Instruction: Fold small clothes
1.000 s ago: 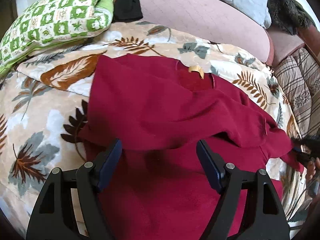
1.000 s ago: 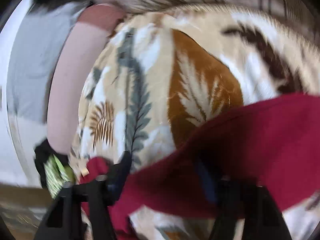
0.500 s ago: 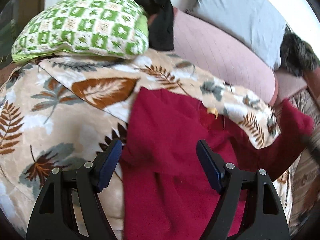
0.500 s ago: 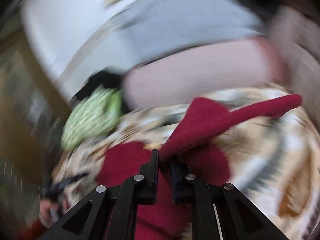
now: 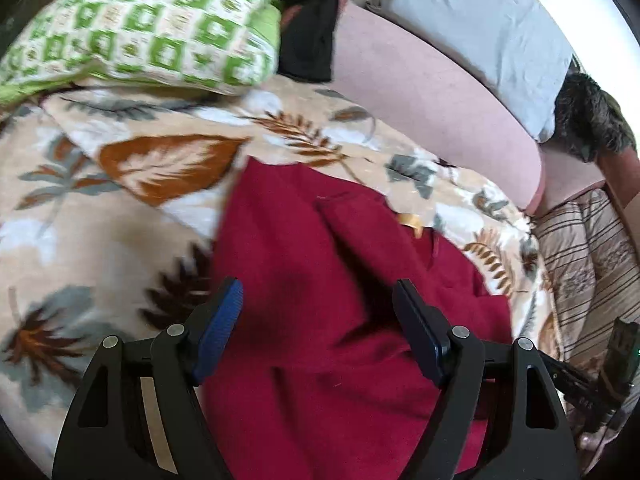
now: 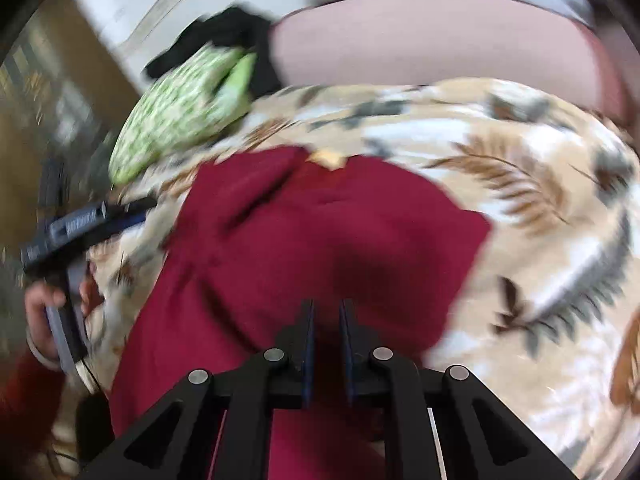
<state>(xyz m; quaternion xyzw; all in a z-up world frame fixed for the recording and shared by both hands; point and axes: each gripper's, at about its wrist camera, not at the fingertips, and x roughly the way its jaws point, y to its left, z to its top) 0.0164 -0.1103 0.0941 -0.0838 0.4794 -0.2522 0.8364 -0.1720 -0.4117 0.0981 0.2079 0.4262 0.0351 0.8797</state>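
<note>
The dark red knit garment (image 5: 320, 304) lies partly folded on the leaf-patterned beige blanket (image 5: 100, 240), its collar towards the pink bolster (image 5: 420, 92) along the blanket's far edge. The left gripper (image 5: 318, 320) hangs over it, spread wide, pinching nothing. The right gripper (image 6: 326, 320) is nearly pressed together above the cloth, nothing visibly between its pads. A green-checked pillow (image 5: 152, 28) fills the far left corner; bare blanket lies on both sides of the garment.

No text can be read; lettering on the left gripper (image 6: 132, 210) is a blur.
</note>
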